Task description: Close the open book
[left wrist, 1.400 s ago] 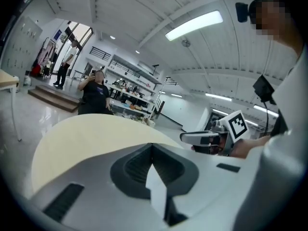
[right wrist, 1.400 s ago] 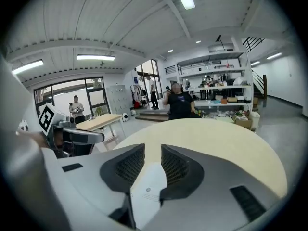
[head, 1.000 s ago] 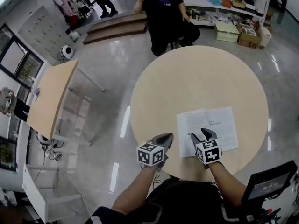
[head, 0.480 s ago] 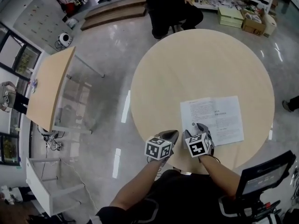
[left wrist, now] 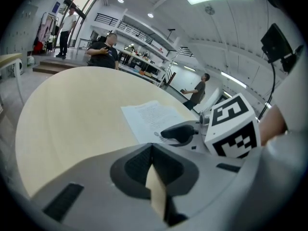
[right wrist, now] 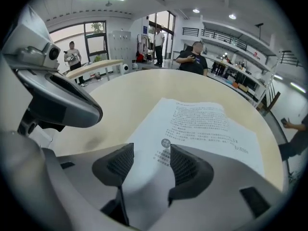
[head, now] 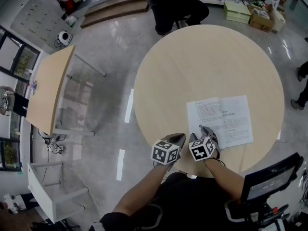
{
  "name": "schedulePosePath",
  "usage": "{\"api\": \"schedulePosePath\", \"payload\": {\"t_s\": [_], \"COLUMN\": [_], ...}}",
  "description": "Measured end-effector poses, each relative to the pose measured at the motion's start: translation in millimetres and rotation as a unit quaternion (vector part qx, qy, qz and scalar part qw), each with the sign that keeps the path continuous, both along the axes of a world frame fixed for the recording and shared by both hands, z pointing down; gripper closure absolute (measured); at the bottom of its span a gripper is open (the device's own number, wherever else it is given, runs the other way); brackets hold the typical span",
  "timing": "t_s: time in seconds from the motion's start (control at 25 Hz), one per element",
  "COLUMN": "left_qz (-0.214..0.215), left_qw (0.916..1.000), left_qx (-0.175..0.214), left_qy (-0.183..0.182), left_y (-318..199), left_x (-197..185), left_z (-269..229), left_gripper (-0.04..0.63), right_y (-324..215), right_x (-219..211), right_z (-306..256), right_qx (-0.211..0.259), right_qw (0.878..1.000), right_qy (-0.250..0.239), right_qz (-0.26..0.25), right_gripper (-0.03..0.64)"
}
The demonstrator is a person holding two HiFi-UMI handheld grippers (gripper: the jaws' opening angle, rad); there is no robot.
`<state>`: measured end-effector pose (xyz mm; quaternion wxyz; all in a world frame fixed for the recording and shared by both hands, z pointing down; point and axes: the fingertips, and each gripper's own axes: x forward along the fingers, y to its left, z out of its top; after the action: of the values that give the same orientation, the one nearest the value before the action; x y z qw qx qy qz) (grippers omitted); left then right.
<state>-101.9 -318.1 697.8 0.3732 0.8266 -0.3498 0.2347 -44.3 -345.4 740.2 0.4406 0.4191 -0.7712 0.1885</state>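
Round pale-wood table (head: 207, 66) on glossy grey floor, cluttered shelving at far wall. Containers: cardboard box (head: 262, 23) on floor far R, contents too small to tell. Pale green boxes (head: 236, 11) stacked just beside it, insides not visible. On table's near-R part the book (head: 220, 121) lies open & flat, pages up. Its long axis runs L–R across the wearer, slightly skewed, w/ centre fold pointing away from them. R gripper (head: 206, 130) has tips over book's near-L corner. Its jaws are apart and have just been opening; L page shows between the pads (right wrist: 185, 165) but isn't nipped. L gripper (head: 179, 137) sits just beside it over bare table nr the edge, jaws together, nothing in them. Person in black (head: 175, 4) crouches beyond table.
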Motion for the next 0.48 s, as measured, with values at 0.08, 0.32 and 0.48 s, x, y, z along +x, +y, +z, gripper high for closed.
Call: {"api": "schedulePosePath", "payload": {"t_s": [0.08,0.32,0.48], "left_qz": [0.004,0.006,0.010], "left_qw": [1.0000,0.9999,0.9999], "left_qx": [-0.002,-0.003,-0.002], "left_qy": [0.002,0.010,0.010], "left_y": [1.8,1.5,2.9], "left_x": [2.4,7.2,7.3], "left_z": [0.5,0.8,2.5], "left_gripper": [0.606,0.606,0.606], "right_y": [0.9,-0.9,-2.3], "right_x": [0.8,1.2,3.4], "right_z": [1.0,1.4,2.0], "right_qx": [-0.010,-0.026,-0.040], "right_qw": [1.000,0.999,0.998], "right_qy": [-0.008,-0.025,-0.035], "right_qz": [0.006,0.022,0.037], "right_gripper": [0.383,0.444,0.464]}}
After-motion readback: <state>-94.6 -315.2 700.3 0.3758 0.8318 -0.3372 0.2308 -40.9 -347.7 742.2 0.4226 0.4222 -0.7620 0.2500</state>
